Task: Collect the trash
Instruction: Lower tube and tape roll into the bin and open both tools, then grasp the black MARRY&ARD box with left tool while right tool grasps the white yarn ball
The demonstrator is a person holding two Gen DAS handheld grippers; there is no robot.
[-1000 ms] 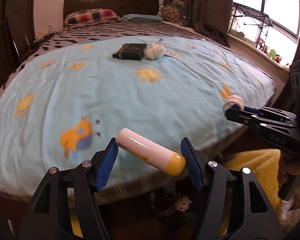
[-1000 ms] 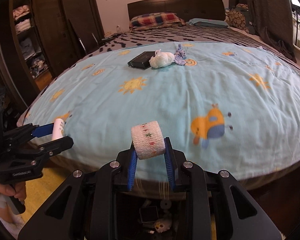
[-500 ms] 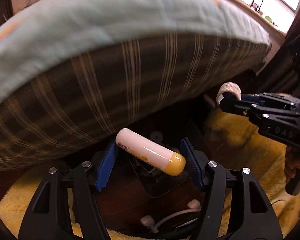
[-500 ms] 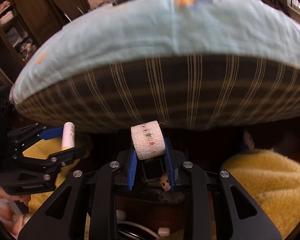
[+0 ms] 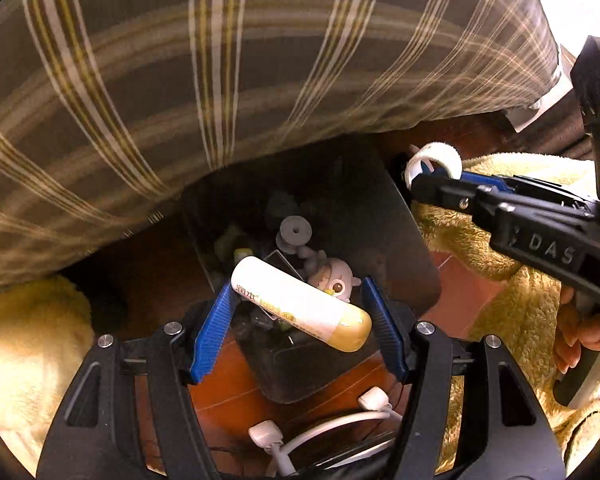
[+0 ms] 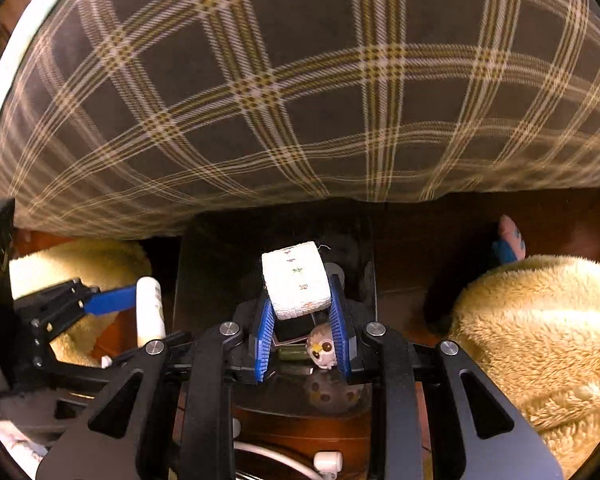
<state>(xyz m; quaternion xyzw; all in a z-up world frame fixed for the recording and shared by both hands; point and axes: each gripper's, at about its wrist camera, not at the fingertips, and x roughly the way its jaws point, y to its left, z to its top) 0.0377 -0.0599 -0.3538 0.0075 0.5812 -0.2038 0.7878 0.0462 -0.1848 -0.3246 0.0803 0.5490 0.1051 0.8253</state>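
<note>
While clamped: tube (image 5: 300, 304) (left tongs (image 5: 300, 316)).

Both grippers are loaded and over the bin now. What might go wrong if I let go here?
The tube lies slanted between the left gripper fingers above the dark bin, near its front wall; it may bounce onto the floor. The bandage roll in the right gripper is round and may roll off the clutter, near the owl toy.

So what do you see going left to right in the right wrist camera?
White plastic tube in the left gripper → white patterned bandage roll in the right gripper → fluffy yellow blanket.
</note>
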